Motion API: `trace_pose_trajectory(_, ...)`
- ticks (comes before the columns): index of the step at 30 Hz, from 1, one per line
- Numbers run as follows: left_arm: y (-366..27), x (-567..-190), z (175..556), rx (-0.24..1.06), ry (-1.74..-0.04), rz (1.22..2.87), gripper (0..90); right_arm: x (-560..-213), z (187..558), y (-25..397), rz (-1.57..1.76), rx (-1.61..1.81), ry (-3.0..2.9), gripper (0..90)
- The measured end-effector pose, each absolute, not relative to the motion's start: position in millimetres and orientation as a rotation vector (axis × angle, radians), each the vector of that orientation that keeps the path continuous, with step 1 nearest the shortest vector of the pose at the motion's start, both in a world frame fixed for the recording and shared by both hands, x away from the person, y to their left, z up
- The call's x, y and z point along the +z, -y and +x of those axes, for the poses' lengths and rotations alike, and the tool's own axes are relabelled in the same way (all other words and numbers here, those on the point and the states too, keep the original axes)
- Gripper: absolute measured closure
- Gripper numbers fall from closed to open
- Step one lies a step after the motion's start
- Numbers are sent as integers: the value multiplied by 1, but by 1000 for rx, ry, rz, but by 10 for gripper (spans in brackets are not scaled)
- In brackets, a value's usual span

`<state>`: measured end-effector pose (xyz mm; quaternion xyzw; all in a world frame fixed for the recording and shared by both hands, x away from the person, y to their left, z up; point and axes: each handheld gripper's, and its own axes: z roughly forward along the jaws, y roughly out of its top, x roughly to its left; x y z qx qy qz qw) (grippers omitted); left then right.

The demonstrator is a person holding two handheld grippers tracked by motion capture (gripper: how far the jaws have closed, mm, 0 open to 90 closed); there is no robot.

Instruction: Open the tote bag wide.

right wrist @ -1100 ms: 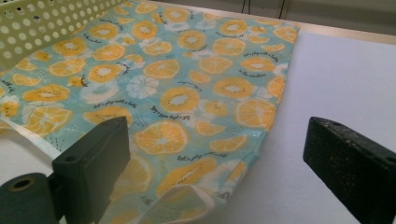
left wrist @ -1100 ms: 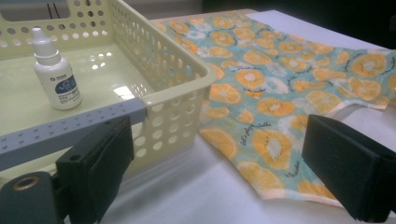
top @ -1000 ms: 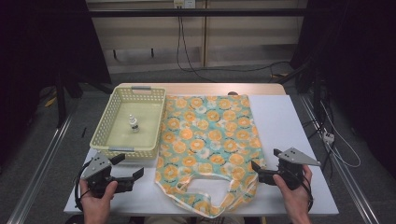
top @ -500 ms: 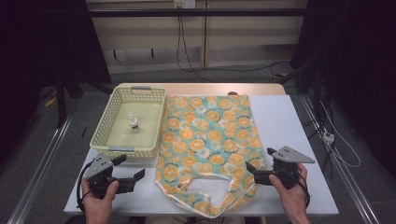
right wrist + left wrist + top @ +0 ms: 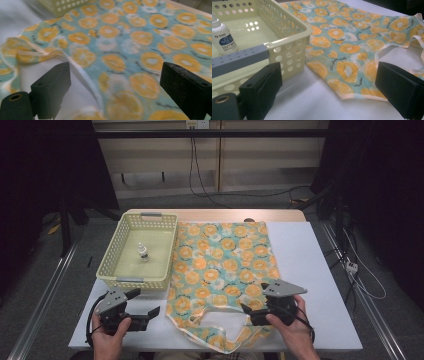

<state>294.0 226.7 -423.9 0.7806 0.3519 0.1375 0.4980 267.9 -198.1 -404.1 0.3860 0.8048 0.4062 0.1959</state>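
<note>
Both pairs of jaws stand wide apart, gripping nothing, at the near edge of the white table (image 5: 320,270).

From left to right: the left gripper (image 5: 146,304) hovers just right of the pale yellow perforated plastic basket (image 5: 112,265); the right gripper (image 5: 248,311) hovers over the near handle of the orange-slice-printed teal fabric tote bag (image 5: 222,265). The bag lies flat, long axis front to back, handles nearest the person. A one-layer pinch could bunch the cloth, or a sideways drag could nudge the basket.

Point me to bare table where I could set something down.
Free: the white strip right of the orange-print bag out to the table edge, and the near-left corner by the left tool. Crowded: the basket touches the bag.
</note>
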Motion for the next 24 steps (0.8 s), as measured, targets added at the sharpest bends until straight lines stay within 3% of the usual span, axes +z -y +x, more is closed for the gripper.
trace_pose_trajectory(12, -226, -424, 293, 333, -837, 1898, 72, -400, 257, 147, 914, 1153, -2508, 221)
trace_pose_trajectory(20, -226, -424, 293, 329, -837, 1903, 72, -402, 238, 128, 791, 1182, -2624, 226)
trace_pose_trajectory(24, -226, -424, 293, 330, -839, 1905, 72, -410, 242, 125, 786, 1159, -2675, 295)
